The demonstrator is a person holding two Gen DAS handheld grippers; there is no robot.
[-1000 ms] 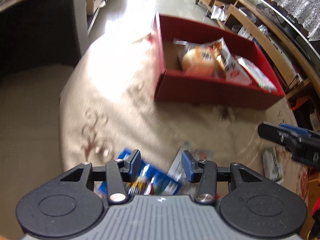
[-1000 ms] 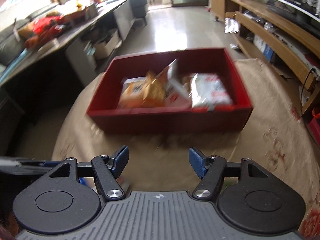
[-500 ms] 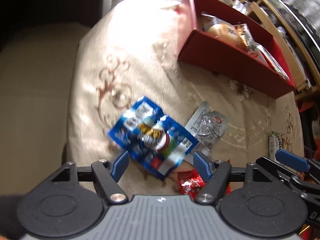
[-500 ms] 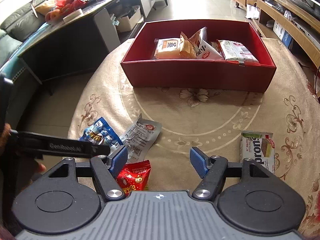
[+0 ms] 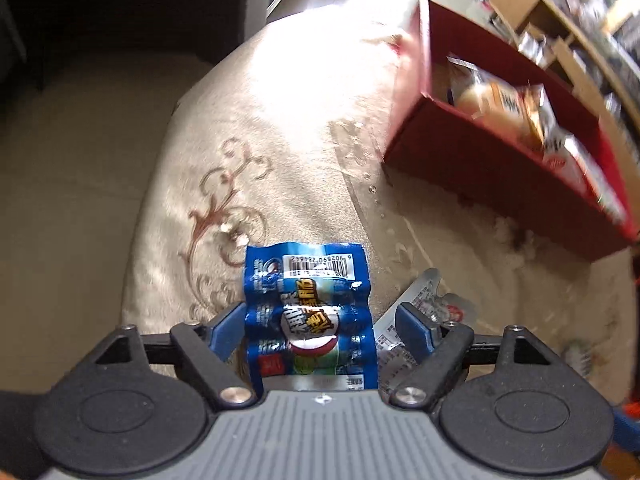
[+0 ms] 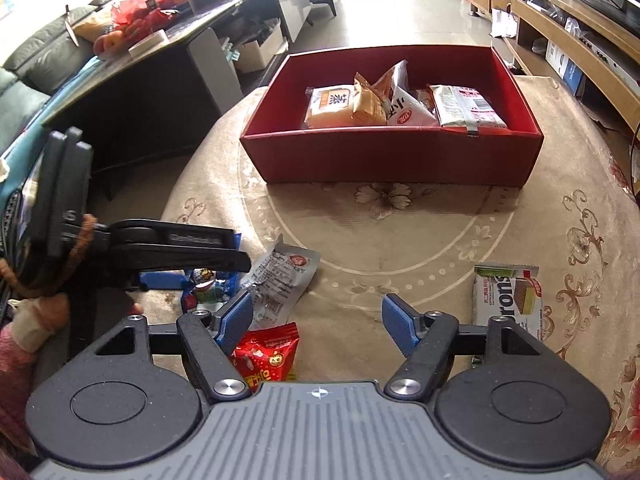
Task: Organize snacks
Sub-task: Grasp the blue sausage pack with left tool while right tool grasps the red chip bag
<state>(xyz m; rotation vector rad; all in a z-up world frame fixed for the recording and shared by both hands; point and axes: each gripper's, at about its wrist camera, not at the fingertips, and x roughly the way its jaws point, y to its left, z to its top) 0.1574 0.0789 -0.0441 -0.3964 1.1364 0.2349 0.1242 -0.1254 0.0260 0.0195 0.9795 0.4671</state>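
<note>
A blue snack packet lies on the beige tablecloth between the open fingers of my left gripper; the left finger is close to its edge, the right one apart. A silver packet lies just to its right. My right gripper is open and empty above the cloth, over a red packet. The right wrist view also shows the silver packet, the blue packet under the left gripper, and a green wafer packet. The red box holds several snack bags.
The round table's edge drops to the floor on the left. A dark desk with clutter stands beyond, wooden shelves at the right. A hand in a red sleeve holds the left gripper.
My left gripper has come down and lined up around the blue packet, which now lies straight between its fingers. My right gripper has drawn slightly closer to the table, still open.
</note>
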